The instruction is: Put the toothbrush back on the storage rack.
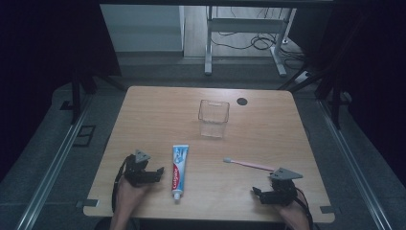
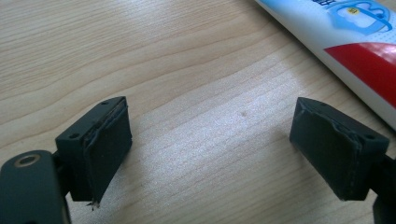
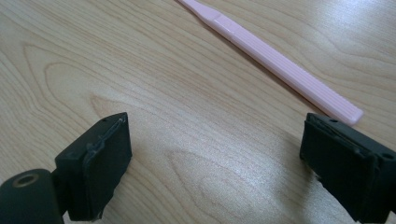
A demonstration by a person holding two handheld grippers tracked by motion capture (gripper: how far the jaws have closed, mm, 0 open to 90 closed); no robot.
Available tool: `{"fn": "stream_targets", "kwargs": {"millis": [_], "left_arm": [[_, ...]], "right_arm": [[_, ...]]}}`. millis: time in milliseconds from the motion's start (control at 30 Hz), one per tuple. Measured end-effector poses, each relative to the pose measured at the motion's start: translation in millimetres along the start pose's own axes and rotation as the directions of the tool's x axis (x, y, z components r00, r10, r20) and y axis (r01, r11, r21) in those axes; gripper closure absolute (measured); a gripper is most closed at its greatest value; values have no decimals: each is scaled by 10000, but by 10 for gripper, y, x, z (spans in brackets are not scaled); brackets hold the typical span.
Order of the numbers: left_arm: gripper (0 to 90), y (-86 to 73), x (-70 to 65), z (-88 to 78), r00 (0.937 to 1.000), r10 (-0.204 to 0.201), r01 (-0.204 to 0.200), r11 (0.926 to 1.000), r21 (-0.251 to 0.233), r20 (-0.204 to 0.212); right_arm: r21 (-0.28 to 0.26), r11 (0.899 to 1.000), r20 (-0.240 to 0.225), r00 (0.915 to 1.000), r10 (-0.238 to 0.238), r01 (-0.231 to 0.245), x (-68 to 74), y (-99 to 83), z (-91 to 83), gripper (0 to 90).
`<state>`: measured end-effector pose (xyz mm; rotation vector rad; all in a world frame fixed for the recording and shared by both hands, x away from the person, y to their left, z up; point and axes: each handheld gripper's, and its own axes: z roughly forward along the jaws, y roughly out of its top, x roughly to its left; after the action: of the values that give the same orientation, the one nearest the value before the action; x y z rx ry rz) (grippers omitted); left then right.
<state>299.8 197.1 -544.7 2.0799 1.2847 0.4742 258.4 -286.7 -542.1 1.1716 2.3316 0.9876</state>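
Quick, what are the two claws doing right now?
Left claw: open, holding nothing, beside the toothpaste.
Right claw: open, holding nothing, near the toothbrush.

Pink toothbrush handle (image 3: pixel 285 70) on wooden table (image 3: pixel 154 79), just beyond wide-apart empty right gripper (image 3: pixel 215 163) jaws

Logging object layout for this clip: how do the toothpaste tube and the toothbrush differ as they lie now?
The toothpaste tube is broad, white, red and blue, lying lengthwise toward the person, cap nearest. The toothbrush is thin and pink, lying crosswise, head to the left. The tube is nearer the left hand-held gripper, the brush nearer the right hand-held gripper. Both lie flat and unheld.
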Motion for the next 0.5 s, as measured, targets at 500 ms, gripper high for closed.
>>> {"fn": "stream_targets", "kwargs": {"millis": [500], "left_arm": [[129,3,-1,3,10000,-37,37,10000,-14,-19]], "right_arm": [[4,10000,-26,10000,-47,47,-2,-1,0,81]]}}
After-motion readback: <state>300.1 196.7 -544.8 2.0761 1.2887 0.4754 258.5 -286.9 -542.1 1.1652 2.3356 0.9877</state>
